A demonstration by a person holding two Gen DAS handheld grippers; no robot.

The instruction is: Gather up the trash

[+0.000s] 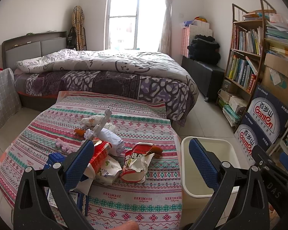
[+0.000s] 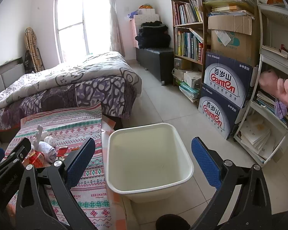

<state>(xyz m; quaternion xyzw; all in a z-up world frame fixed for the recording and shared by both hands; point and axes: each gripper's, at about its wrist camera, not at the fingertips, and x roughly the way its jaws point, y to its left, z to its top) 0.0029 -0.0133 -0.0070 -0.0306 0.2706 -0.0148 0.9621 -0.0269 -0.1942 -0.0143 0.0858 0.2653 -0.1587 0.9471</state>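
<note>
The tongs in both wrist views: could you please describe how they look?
Both the left tongs and right tongs have matte black, angular frames with triangular cut-outs, silver round rivets at the joints, and blue dimpled, textured pads on the fingers. No cables show.

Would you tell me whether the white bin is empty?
Empty: the white bin stands upright, its bare floor visible in the right wrist view.

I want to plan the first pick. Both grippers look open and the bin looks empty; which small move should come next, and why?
Probably lower the open left gripper onto the torn red-and-white snack wrapper, which lies between its fingers on the patterned tablecloth. The white plastic bin beside the table appears empty, and the right gripper hovers open above it, holding nothing.
</note>
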